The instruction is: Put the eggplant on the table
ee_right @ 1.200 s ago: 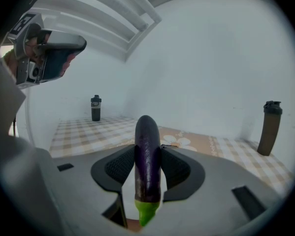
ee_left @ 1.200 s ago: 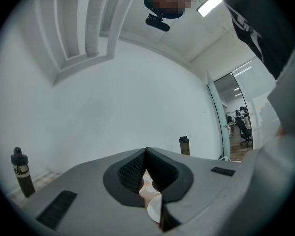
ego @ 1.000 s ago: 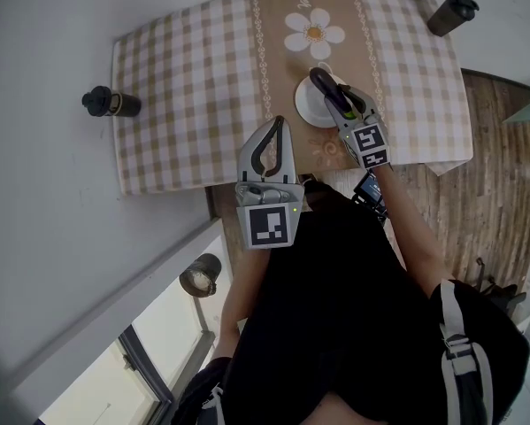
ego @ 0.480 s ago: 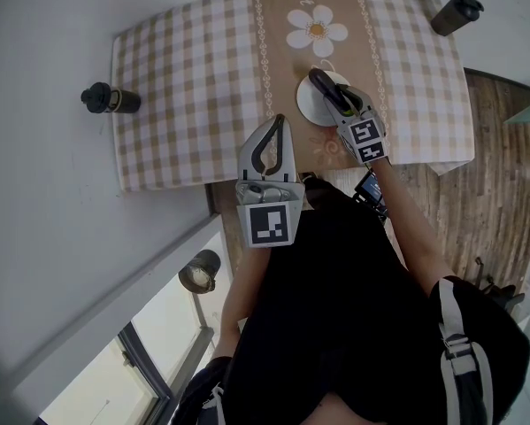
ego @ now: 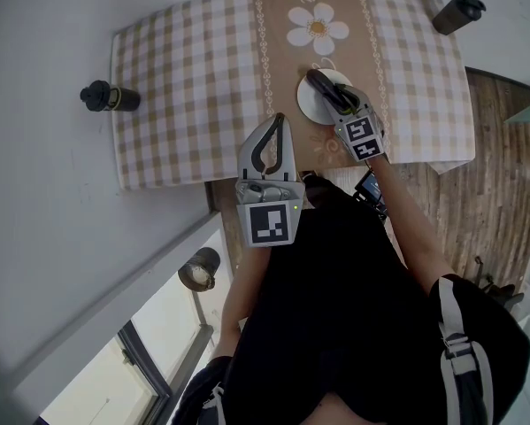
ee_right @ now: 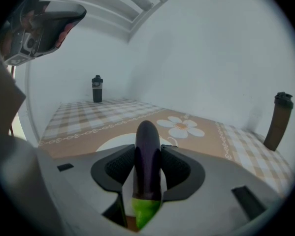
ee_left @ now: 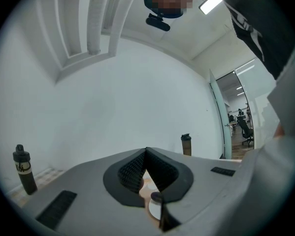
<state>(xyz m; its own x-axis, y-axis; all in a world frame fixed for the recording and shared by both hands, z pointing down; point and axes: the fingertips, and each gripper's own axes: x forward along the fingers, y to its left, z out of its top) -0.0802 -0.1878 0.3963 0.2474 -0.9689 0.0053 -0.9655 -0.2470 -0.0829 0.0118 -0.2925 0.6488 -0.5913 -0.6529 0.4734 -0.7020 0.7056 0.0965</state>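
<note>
A dark purple eggplant [ee_right: 147, 149] with a green stem end is clamped lengthwise between the pads of my right gripper [ee_right: 147, 168], which is shut on it. In the head view the eggplant [ego: 318, 81] sticks out past the right gripper [ego: 340, 103] over a white plate [ego: 311, 106] on the checked tablecloth [ego: 194, 78]. The plate's rim [ee_right: 109, 144] shows just beyond the right jaws. My left gripper [ego: 278, 122] hovers at the table's near edge, left of the plate, shut and empty, its tips meeting in the left gripper view [ee_left: 147, 153].
A black bottle [ego: 108, 99] stands at the table's left end and a brown bottle [ego: 456, 11] at its right far corner. A daisy print [ego: 317, 28] lies beyond the plate. The wooden floor [ego: 503, 166] is to the right, the wall all round.
The right gripper with the eggplant has sunk a little toward the plate. The left gripper has not moved.
</note>
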